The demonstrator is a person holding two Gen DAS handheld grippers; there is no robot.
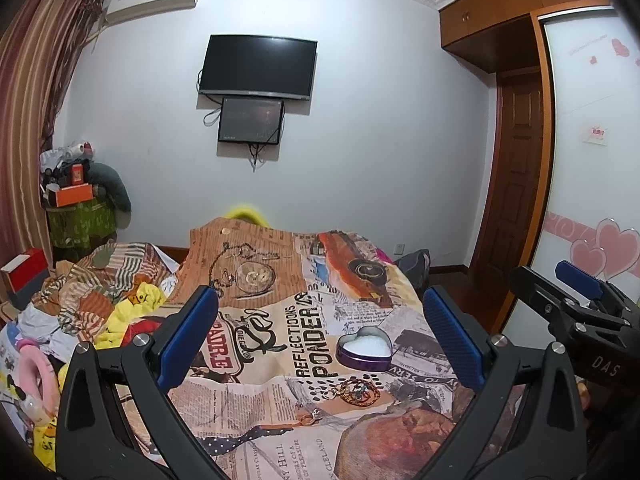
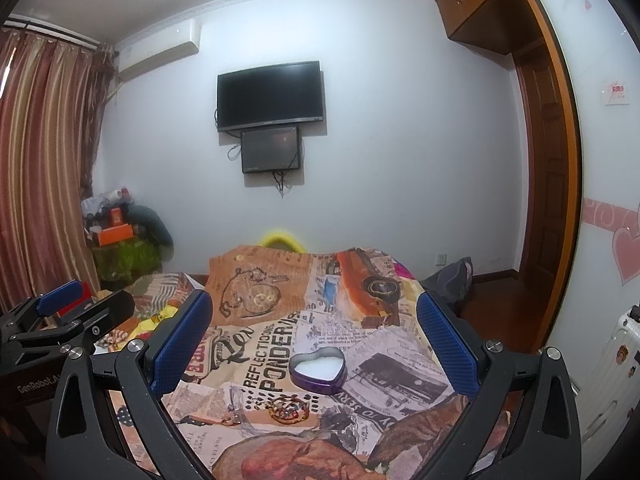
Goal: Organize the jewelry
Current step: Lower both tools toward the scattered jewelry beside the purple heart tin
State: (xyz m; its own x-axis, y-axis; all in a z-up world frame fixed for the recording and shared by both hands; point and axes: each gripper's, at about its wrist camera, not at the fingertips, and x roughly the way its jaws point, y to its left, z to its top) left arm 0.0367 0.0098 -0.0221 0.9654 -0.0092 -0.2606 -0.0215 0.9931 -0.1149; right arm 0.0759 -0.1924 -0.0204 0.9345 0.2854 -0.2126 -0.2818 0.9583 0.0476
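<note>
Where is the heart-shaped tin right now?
The heart-shaped tin lies open on the printed cloth, right of centre in the left wrist view, just beyond the gold bracelet.

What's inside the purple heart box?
The purple heart box is open, and only a plain white lining shows inside. No jewelry is in it. The bracelet lies on the cloth beside it. Anything under the lining is hidden.

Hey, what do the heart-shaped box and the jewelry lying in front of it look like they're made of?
Heart-shaped box: likely thin metal tin, with glossy purple walls, a shiny rim, and a white, probably foam, lining. Bracelet: gold-coloured metal loops with small beads, judging by the warm glint; plating or solid cannot be told. Ring: coppery metal, apparently.
</note>
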